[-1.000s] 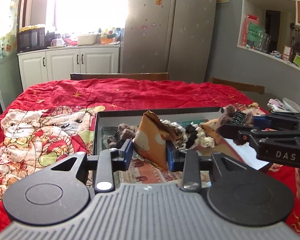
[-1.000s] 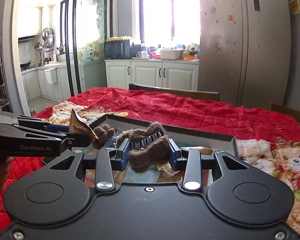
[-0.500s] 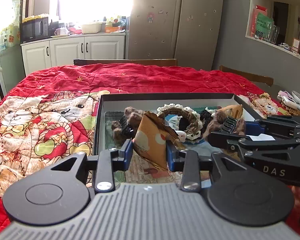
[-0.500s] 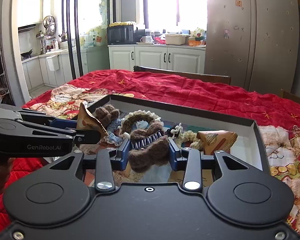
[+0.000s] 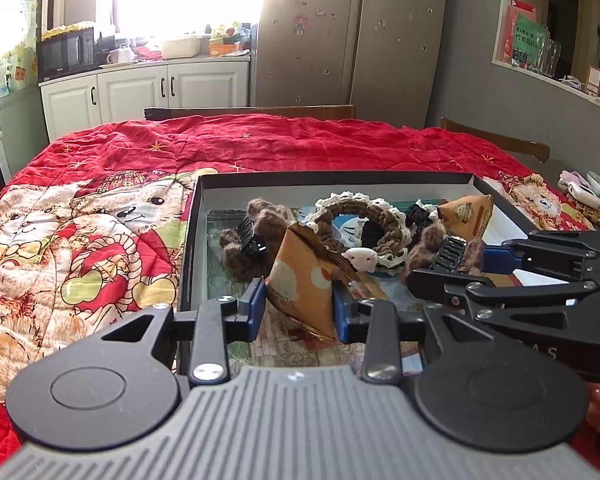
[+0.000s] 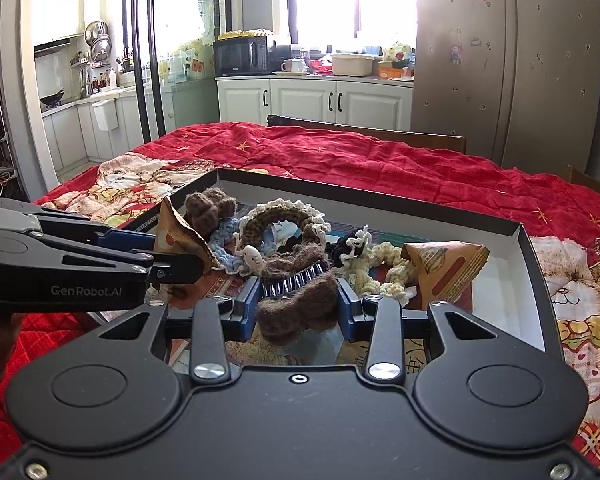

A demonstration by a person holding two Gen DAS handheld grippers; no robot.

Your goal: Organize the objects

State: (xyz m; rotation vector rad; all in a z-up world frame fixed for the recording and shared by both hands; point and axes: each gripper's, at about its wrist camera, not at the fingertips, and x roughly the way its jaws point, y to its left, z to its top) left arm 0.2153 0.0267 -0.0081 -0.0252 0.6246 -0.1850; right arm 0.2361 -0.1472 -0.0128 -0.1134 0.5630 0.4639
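Left gripper [image 5: 299, 307] is clamping an orange packet [image 5: 302, 280], right gripper [image 6: 299, 307] a brown hair clip [image 6: 296, 300], both over the box's [image 6: 380, 196] near edge.

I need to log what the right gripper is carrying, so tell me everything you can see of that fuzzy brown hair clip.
The brown hair clip is a claw clip covered in fuzzy brown wool-like fabric, with a row of dark teeth showing along its top edge. It is clamped between the blue pads of the right gripper, held above the near part of the black box. A similar brown clip lies inside the box.
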